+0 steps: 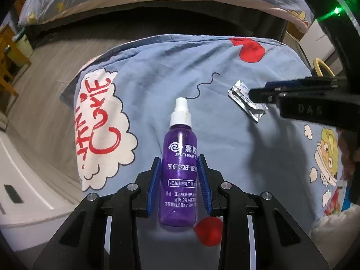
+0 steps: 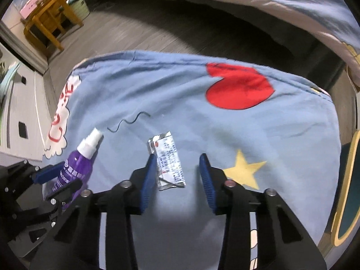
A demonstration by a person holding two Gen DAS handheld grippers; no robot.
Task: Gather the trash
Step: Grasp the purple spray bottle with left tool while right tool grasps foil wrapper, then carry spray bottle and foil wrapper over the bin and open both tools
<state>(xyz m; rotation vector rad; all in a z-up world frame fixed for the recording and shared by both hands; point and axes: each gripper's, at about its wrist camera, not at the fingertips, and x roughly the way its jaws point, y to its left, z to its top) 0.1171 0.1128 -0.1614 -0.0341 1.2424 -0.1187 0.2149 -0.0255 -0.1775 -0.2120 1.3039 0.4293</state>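
The purple spray bottle (image 1: 178, 175) is translucent plastic with a white pump head (image 1: 181, 112) and white printed lettering down its body. It lies on the blue cartoon-print quilt (image 1: 225, 157), head pointing to the far side. The left gripper (image 1: 179, 164) is closed on the bottle: both blue pads (image 1: 155, 186) press against its sides about mid-body. The far end of the label wraps out of sight around the curve of the bottle, and the right-hand characters are cut off.

The foil sachet (image 2: 167, 164) is flat, silver, crinkled at both sealed ends, with a white printed panel and a small red mark near its far end. It lies on the quilt to the right of the bottle, well apart from it. The print is too small to read.

The right gripper (image 2: 177, 173) straddles the sachet, jaws partly open. The left blue pad (image 2: 147, 180) sits at the sachet's left edge; the right pad stands clear of it with bare quilt between. Motion blur softens this view. From the left wrist view the right gripper (image 1: 254, 94) covers the middle of the sachet (image 1: 239, 95), so contact there is hard to judge.

A thin dark wavy thread (image 1: 205, 85) lies on the quilt beyond the bottle head
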